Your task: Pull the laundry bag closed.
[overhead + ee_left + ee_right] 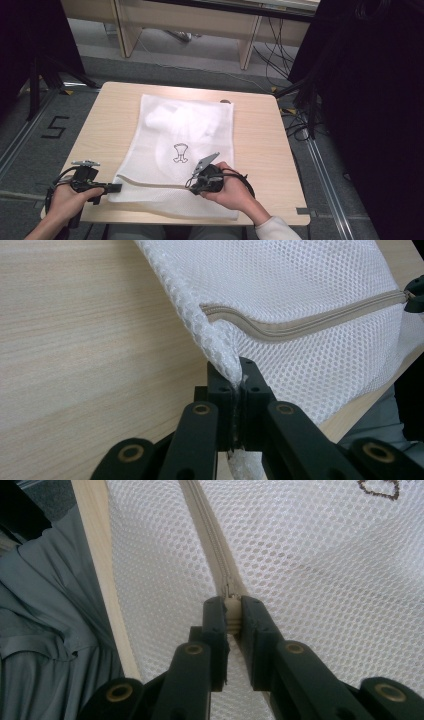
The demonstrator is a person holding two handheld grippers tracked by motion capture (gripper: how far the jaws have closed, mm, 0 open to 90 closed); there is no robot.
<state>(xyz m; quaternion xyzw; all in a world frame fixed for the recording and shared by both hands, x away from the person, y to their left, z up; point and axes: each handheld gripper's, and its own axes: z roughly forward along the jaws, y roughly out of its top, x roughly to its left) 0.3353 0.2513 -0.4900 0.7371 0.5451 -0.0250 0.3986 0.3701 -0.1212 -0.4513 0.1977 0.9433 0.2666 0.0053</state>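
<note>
A white mesh laundry bag (185, 150) lies flat in the middle of the wooden tabletop (110, 120), its near edge close to the person's side. A beige zipper (300, 325) runs across the bag near that edge, and a small dark emblem (180, 153) is printed on the mesh above it. Some white cloth (170, 122) shows through the mesh toward the bag's far end.

The left gripper (116, 188) sits at the bag's near left corner; its fingers (220, 390) are clenched on the mesh seam (225, 357) right at the end of the zipper, pinching the fabric between them. The right gripper (196, 186) is farther along the zipper line, near the bag's middle; its fingers (215, 625) are clenched on the zipper pull (232, 611), which is squeezed between the pads. Each gripper is held in one of the person's hands, at the tabletop's near edge.
</note>
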